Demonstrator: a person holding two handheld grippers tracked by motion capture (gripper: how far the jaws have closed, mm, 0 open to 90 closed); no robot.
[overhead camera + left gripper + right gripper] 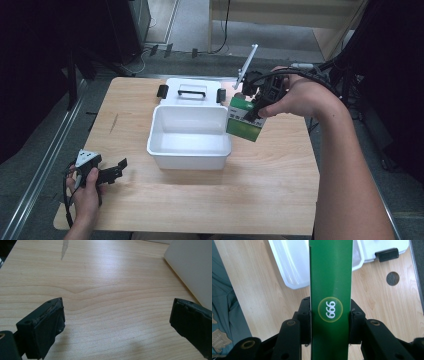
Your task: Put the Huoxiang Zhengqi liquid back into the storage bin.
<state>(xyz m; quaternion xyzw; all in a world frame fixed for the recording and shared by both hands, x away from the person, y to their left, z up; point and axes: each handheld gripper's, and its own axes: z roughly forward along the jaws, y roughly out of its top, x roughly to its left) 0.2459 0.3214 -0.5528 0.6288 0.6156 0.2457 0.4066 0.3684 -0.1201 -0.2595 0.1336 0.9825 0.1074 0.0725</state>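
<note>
A pale wooden table (pixel 280 190) holds an open white plastic storage box (pixel 190 136), lid folded back. Just beside its right rim, the right gripper (pixel 254 111) clamps a green cardboard carton (pixel 245 120) by its narrow sides, lifted clear, probably bound for the box. The left gripper (pixel 116 170) rests near the front-left edge, jaws spread and empty.

The right gripper (pixel 251 111) is raised on an outstretched forearm with its jaws clamped, while the left gripper (pixel 118 169) rests low, jaws spread wide, in a relaxed hand.
</note>
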